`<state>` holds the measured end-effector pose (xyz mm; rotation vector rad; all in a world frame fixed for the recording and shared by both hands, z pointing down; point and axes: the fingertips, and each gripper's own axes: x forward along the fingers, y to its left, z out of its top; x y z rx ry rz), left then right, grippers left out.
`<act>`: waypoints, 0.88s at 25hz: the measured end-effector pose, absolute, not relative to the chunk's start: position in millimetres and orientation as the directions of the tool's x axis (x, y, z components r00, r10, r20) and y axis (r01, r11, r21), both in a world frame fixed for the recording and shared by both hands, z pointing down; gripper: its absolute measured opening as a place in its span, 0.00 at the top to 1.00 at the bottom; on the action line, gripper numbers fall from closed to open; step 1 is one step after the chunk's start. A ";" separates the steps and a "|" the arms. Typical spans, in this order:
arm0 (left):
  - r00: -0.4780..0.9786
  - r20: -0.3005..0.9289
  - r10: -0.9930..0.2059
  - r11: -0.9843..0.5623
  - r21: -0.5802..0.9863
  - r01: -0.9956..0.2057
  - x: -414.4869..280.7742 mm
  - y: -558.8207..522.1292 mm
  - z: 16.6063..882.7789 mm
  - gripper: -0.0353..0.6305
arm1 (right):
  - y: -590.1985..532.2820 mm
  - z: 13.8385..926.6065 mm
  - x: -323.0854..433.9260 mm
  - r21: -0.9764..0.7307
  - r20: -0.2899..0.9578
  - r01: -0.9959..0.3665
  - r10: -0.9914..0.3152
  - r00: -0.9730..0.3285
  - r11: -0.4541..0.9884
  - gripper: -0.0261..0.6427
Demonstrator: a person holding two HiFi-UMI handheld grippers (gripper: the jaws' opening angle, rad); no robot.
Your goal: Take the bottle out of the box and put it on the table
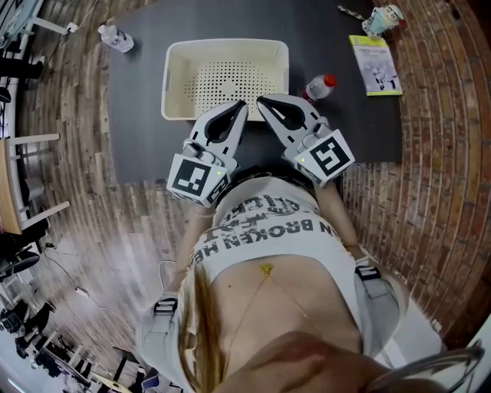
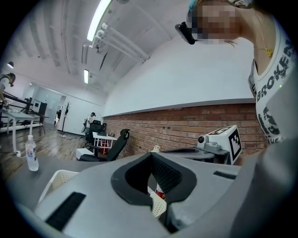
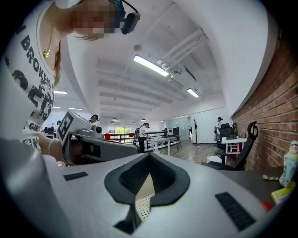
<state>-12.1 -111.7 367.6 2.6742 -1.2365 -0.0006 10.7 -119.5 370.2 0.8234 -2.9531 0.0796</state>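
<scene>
The white perforated box (image 1: 178, 80) stands on the dark table (image 1: 138, 115), and I see nothing inside it. A bottle with a red cap (image 1: 319, 87) lies on the table just right of the box. Both grippers hover level at the box's near rim, tips close together. My left gripper (image 1: 242, 104) is shut with nothing in it. My right gripper (image 1: 260, 100) is shut and empty too. In the left gripper view, the bottle's red label (image 2: 160, 191) and the box rim (image 2: 59, 178) show past the gripper (image 2: 151, 154). The right gripper view shows the gripper (image 3: 149, 155) and the box's perforated floor (image 3: 144, 199).
A clear water bottle (image 1: 116, 37) stands at the table's far left corner, also in the left gripper view as a bottle (image 2: 31, 153). A green booklet (image 1: 375, 65) and a small figurine (image 1: 383, 18) sit at the far right. Brick-patterned floor surrounds the table.
</scene>
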 end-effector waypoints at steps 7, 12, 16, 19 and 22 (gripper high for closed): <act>0.651 0.097 -0.753 -0.630 0.181 -0.755 -11.5 -109.1 367.7 0.94 | -117.7 373.7 10.2 -0.037 0.095 -0.508 -0.503 -0.859 0.860 0.95; 0.655 0.108 -0.748 -0.633 0.181 -0.753 -9.9 -109.8 371.1 0.94 | -116.5 378.3 8.2 -0.049 0.112 -0.491 -0.483 -0.868 0.870 0.95; 0.655 0.114 -0.747 -0.632 0.188 -0.752 -9.2 -110.3 373.0 0.94 | -116.6 379.7 7.9 -0.058 0.115 -0.498 -0.490 -0.864 0.865 0.95; 0.657 0.116 -0.745 -0.631 0.195 -0.751 -9.4 -110.4 374.1 0.94 | -117.3 381.1 8.8 -0.050 0.125 -0.500 -0.491 -0.862 0.865 0.95; 0.658 0.118 -0.744 -0.631 0.200 -0.750 -9.7 -110.9 375.0 0.94 | -117.1 381.1 7.9 -0.045 0.131 -0.497 -0.488 -0.863 0.867 0.95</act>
